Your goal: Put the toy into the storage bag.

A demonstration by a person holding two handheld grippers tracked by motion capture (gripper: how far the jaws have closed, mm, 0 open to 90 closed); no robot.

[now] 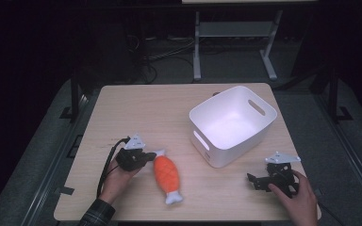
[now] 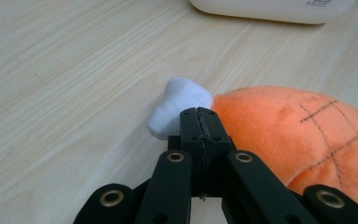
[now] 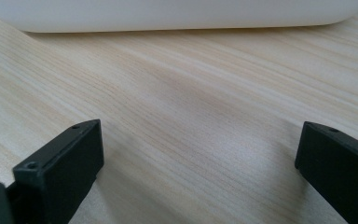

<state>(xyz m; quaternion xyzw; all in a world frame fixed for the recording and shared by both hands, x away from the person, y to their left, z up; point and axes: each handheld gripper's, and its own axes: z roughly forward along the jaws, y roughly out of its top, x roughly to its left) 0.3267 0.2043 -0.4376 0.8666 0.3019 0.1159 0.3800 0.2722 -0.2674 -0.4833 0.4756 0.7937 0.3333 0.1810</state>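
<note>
So from the high view you get the whole layout: one light wooden table point(image 1: 136, 108), one white bin point(image 1: 233, 123) with cut-out handles, one orange plush fish point(image 1: 166, 175) with white tail ends, and two grippers, one in each hand. The left gripper view adds what you can't make out from up there: the stitched grid lines on the plush and the wood grain up close.

The left gripper point(image 1: 147, 157) has its jaws pressed fully together with nothing between them. The fish lies flat on the table left of the bin, and its white tip point(image 2: 179, 105) sits right at the closed jaw tips, just past them, with the orange body point(image 2: 298, 135) off to the jaws' right side. Can't tell if they actually touch.

The right gripper point(image 1: 259, 181) rests near the bin's front corner, jaws spread wide over bare table, well apart from the fish.
</note>
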